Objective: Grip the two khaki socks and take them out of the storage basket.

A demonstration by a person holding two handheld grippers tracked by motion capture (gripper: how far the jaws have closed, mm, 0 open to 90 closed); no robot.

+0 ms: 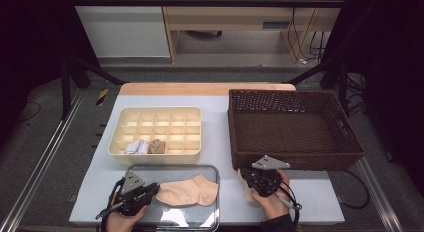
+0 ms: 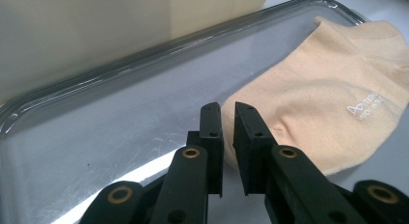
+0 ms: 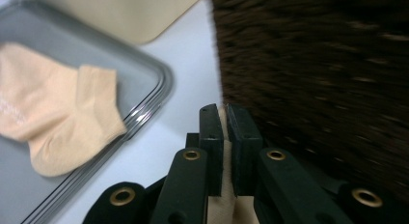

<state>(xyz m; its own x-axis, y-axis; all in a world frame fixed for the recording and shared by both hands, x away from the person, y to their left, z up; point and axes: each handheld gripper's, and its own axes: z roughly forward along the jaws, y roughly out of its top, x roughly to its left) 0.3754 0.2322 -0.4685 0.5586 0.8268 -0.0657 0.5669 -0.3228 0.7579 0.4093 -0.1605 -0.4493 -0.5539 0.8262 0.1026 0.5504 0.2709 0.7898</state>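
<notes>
L claw (image 1: 150, 191) sits on the tray (image 1: 172, 168), jaws nearly together and pinching the toe end of the sock (image 1: 187, 191). In the left gripper view the sock (image 2: 328, 108) edge is tucked between the pads. The sock lies flat on the tray, long way across the table, toe toward L claw, cuff toward the R side. So L hand is the near one for this sock.

R claw (image 1: 250, 181) is off the tray, by the front of the basket (image 1: 295, 162), jaws closed on a 2nd sock (image 3: 223, 185), a pale strip between the pads. Box (image 1: 155, 114) sits behind the tray, w/ rolled socks in the front row.

Likely next: bring both socks together, so the R one has to go left, toward the tray.
</notes>
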